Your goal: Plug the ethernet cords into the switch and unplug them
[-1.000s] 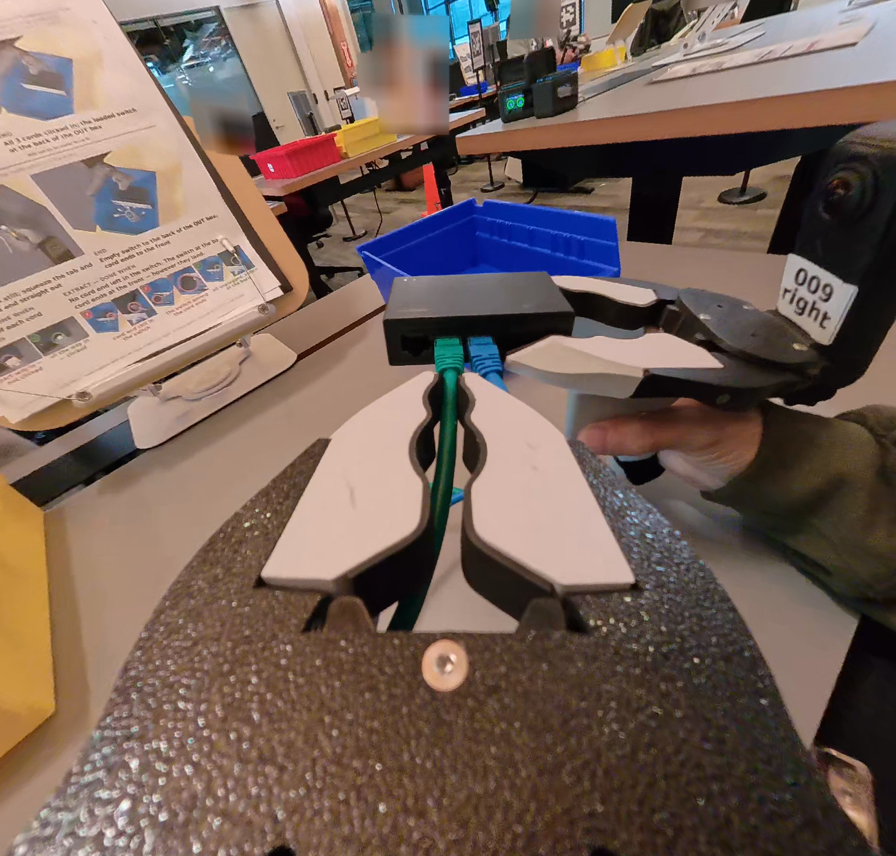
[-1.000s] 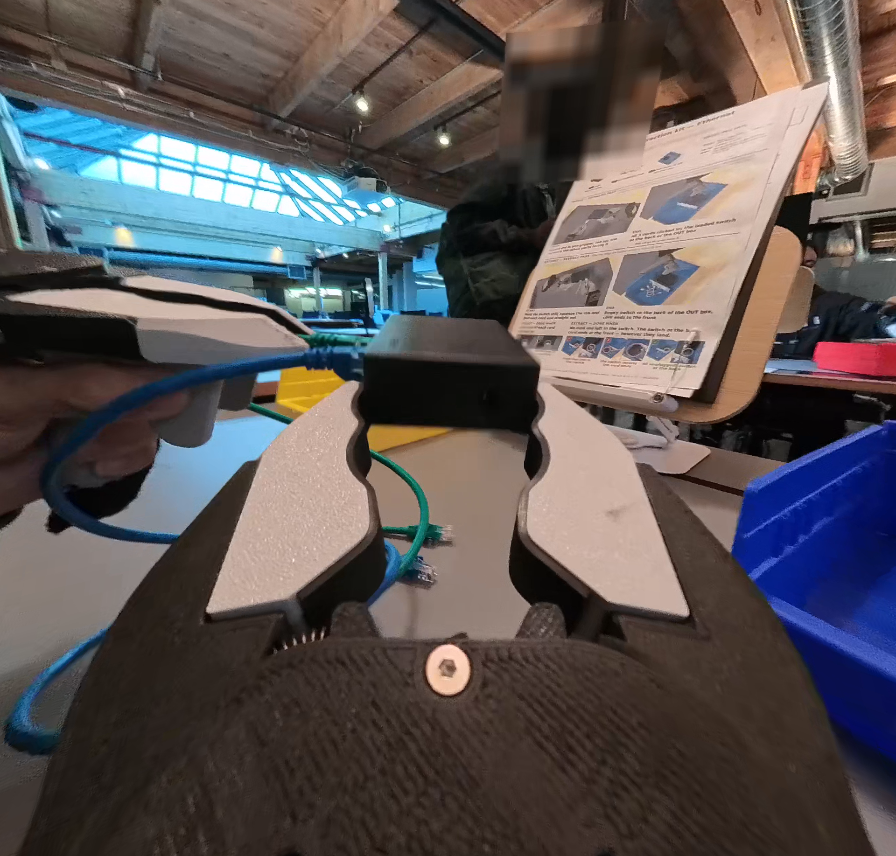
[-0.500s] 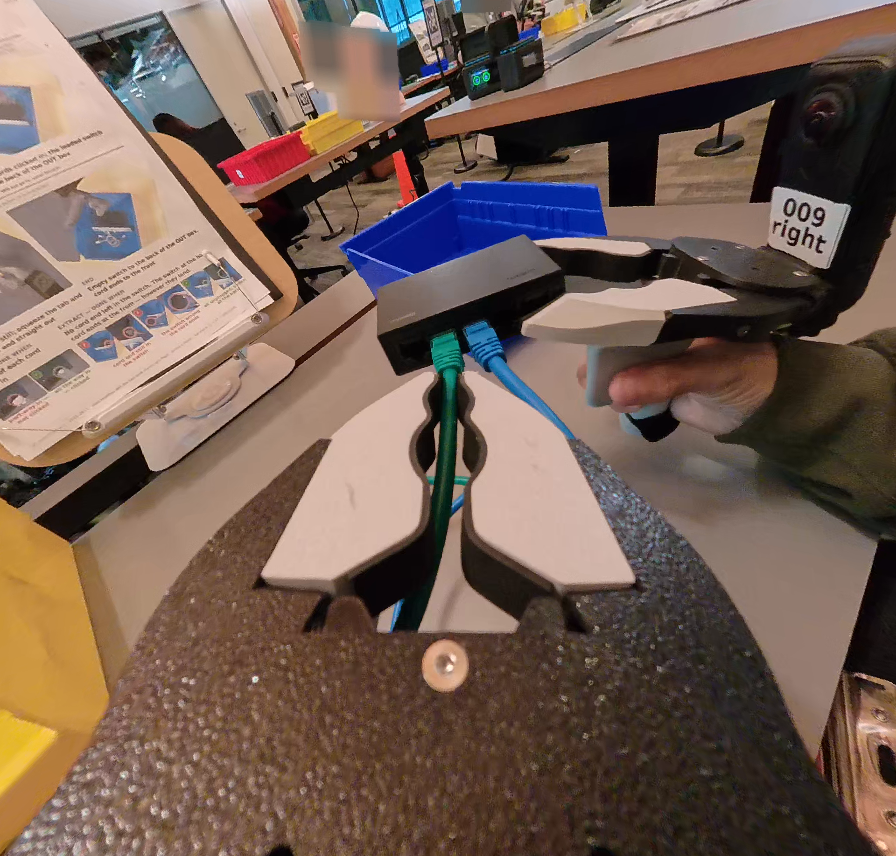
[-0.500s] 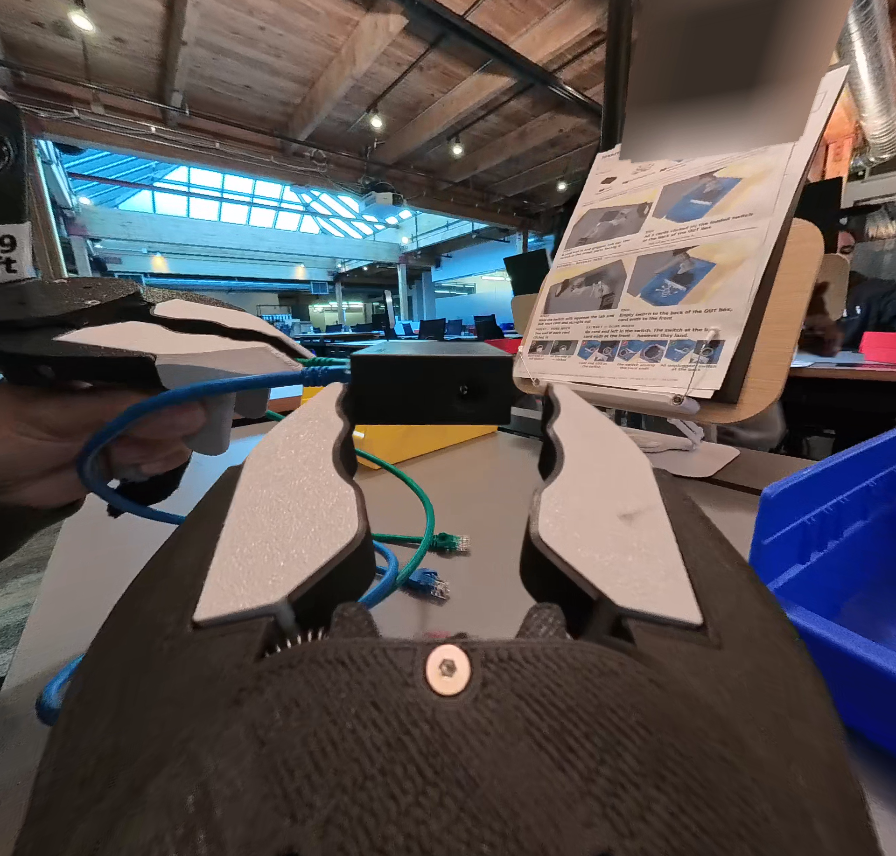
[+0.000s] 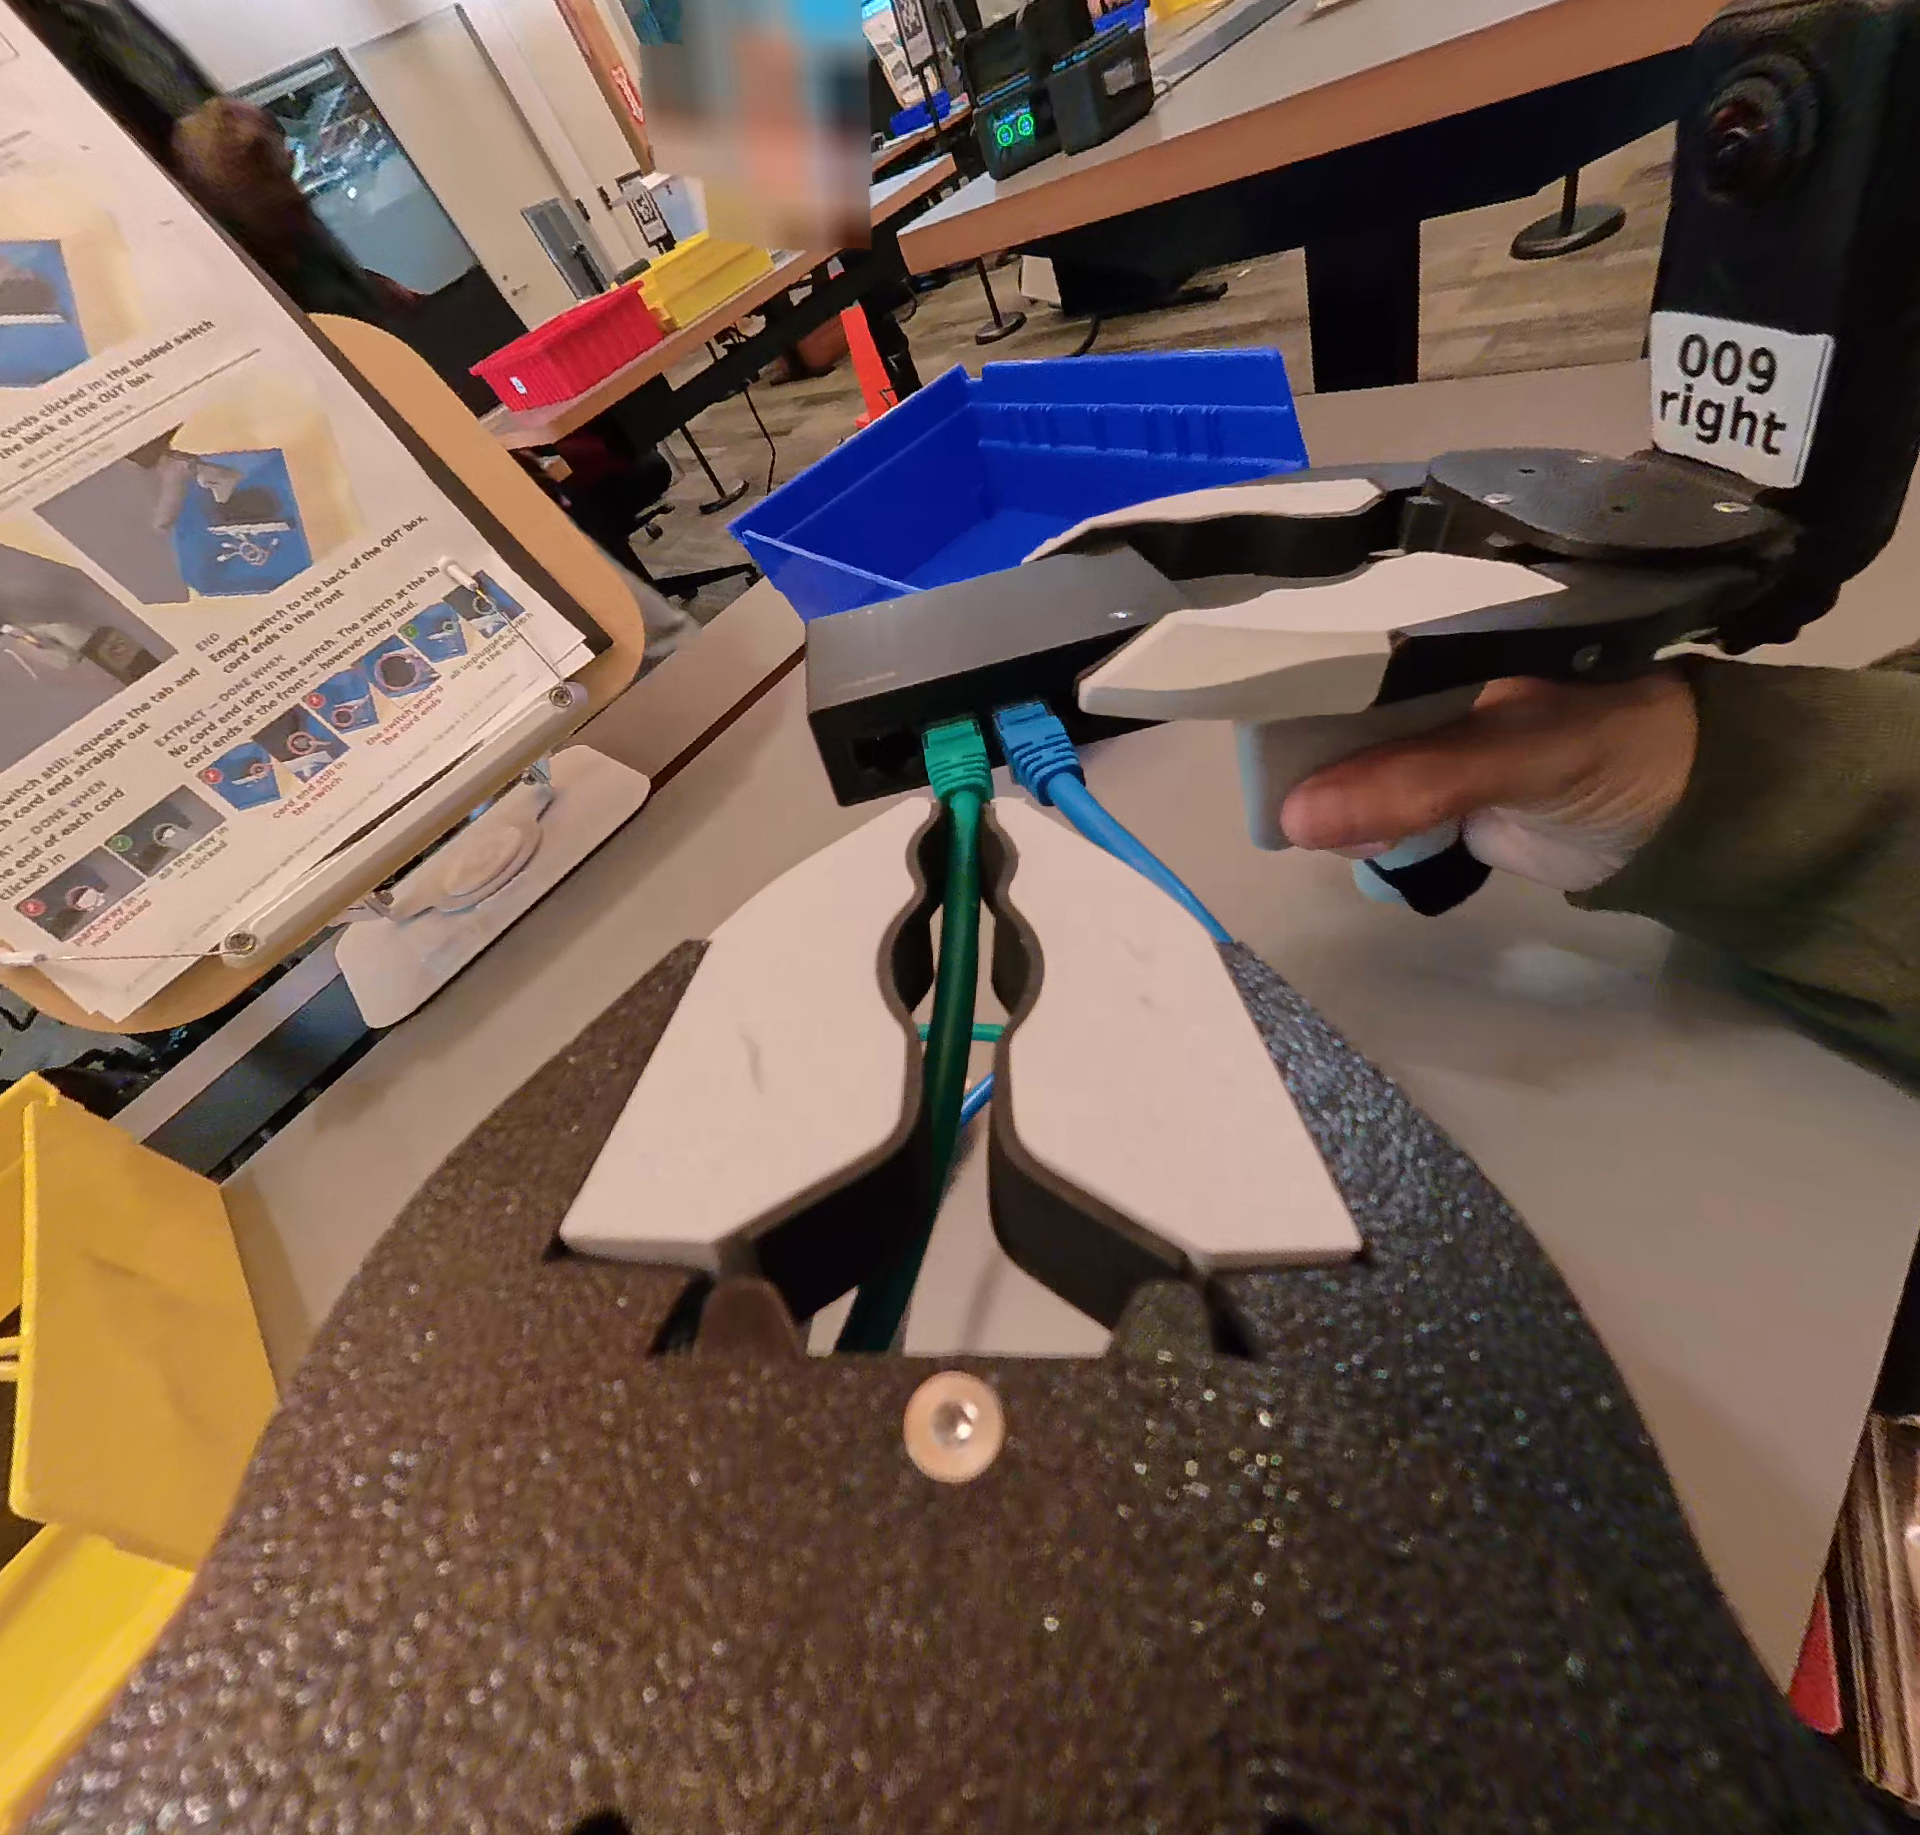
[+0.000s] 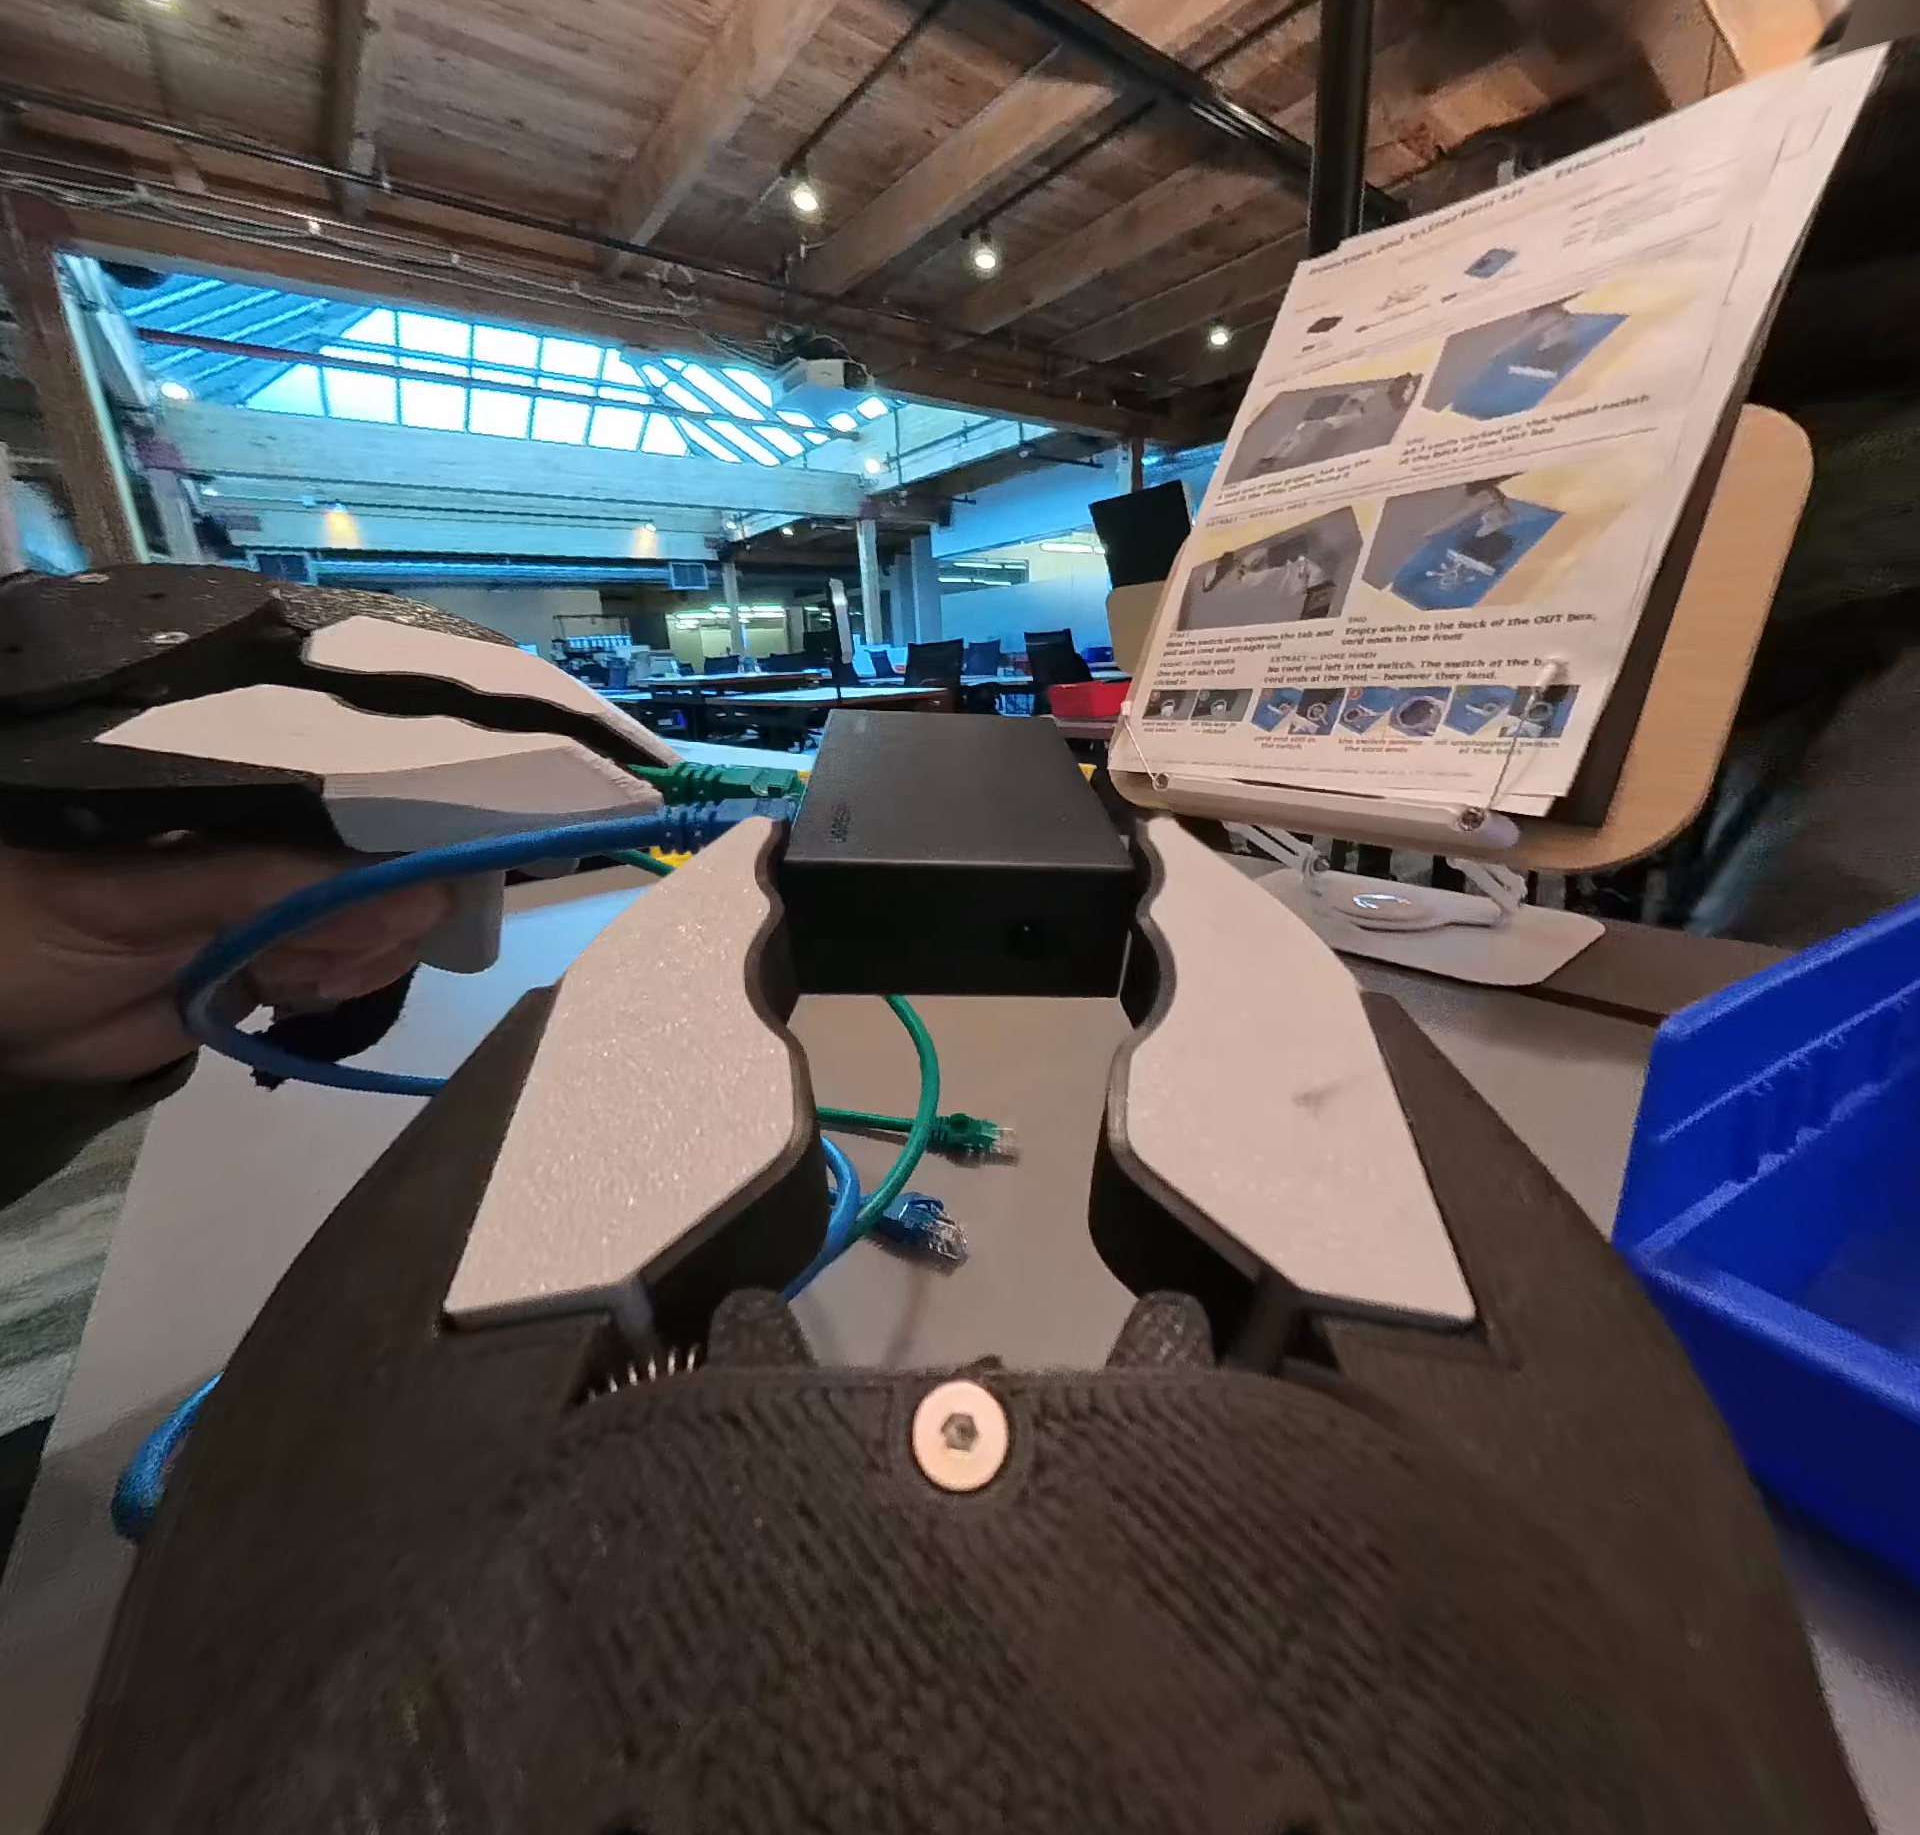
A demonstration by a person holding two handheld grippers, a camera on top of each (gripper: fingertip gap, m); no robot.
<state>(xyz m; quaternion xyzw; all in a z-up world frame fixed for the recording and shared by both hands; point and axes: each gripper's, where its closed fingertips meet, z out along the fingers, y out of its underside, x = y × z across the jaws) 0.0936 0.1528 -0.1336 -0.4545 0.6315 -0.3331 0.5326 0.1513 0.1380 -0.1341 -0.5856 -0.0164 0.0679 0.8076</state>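
Note:
My right gripper (image 6: 956,835) is shut on the black switch (image 6: 935,788) and holds it above the table. It also shows in the left wrist view (image 5: 1070,622), gripping the switch (image 5: 935,632) from the right. My left gripper (image 5: 961,829) is shut on the green cord (image 5: 951,1006) just behind its plug (image 5: 956,757), which sits in a switch port. The blue cord's plug (image 5: 1034,746) sits in the port next to it. In the right wrist view the left gripper (image 6: 623,762) is at the switch's left side. The free green end (image 6: 966,1133) and blue end (image 6: 925,1229) lie on the table below.
A blue bin (image 5: 1039,455) stands behind the switch, and it also shows at the right (image 6: 1787,1162). An instruction sheet on a wooden stand (image 5: 260,642) is at the left. A yellow bin (image 5: 104,1318) is at the near left. A person's hand (image 5: 1507,798) holds the right gripper.
Both grippers have moved together with the switch and cord, and the switch now tilts so its top shows more. Both grips are unchanged, and both plugs stay in their ports.

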